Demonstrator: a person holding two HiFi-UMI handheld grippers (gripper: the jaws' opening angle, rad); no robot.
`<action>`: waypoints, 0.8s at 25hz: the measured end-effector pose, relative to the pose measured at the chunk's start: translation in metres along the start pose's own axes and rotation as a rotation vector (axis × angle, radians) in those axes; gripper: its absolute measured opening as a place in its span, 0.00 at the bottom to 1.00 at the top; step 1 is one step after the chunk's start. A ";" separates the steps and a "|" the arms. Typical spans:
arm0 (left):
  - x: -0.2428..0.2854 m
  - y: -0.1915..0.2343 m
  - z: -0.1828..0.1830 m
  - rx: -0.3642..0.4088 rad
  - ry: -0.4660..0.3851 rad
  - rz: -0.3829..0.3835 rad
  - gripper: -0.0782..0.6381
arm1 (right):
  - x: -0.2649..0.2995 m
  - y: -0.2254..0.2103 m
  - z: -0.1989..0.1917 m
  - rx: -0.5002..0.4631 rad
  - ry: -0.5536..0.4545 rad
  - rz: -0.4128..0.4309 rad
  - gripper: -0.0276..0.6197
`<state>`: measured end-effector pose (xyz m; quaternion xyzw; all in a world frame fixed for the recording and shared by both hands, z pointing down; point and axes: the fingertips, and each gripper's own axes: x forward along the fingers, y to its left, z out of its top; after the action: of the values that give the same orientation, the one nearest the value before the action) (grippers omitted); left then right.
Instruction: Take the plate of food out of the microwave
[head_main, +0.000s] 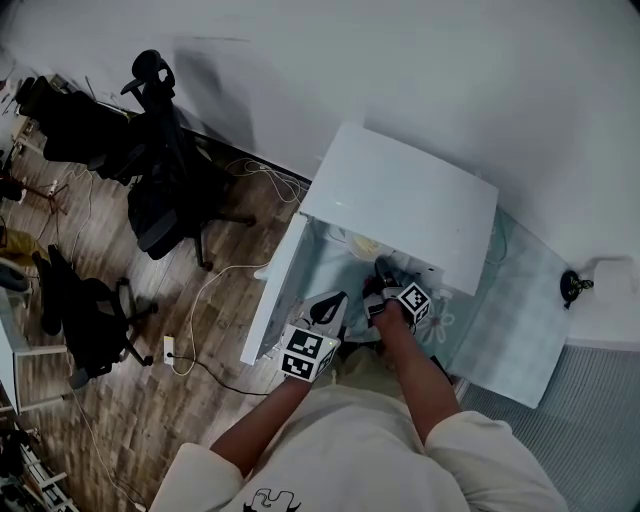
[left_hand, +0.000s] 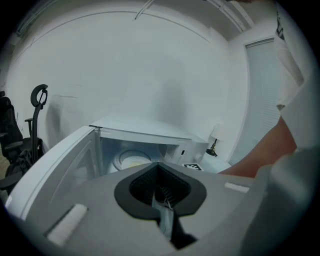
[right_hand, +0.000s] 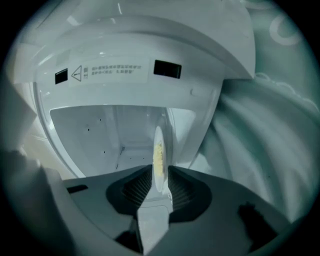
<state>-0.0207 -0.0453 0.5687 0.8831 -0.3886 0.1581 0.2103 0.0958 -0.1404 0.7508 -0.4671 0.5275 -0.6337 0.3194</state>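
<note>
The white microwave (head_main: 400, 195) stands with its door (head_main: 270, 290) swung open to the left. Inside it lies a white plate (left_hand: 131, 161) with yellow food, seen in the head view as a pale plate (head_main: 365, 245). My right gripper (head_main: 385, 272) reaches into the cavity. In the right gripper view the plate (right_hand: 159, 150) stands edge-on between the jaws, and the right gripper (right_hand: 159, 182) is shut on its rim. My left gripper (head_main: 330, 308) hangs in front of the open door, apart from the plate. Its jaws are shut with nothing between them, as the left gripper (left_hand: 160, 187) shows in its own view.
The microwave sits on a table with a pale green cloth (head_main: 520, 330). A small black object (head_main: 572, 285) stands by the wall at the right. Black office chairs (head_main: 165, 190) and cables (head_main: 205, 300) occupy the wooden floor to the left.
</note>
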 end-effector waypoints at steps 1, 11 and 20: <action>0.008 0.005 -0.004 -0.005 0.006 0.006 0.11 | 0.001 -0.001 0.000 0.000 0.002 -0.002 0.20; 0.073 0.045 -0.056 -0.027 0.134 0.053 0.11 | 0.005 -0.001 0.005 0.016 -0.020 0.003 0.20; 0.076 0.046 -0.060 -0.055 0.144 0.053 0.11 | 0.013 -0.002 0.010 0.002 0.005 -0.003 0.19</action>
<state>-0.0126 -0.0908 0.6658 0.8526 -0.4000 0.2161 0.2574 0.1004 -0.1555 0.7560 -0.4656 0.5270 -0.6360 0.3177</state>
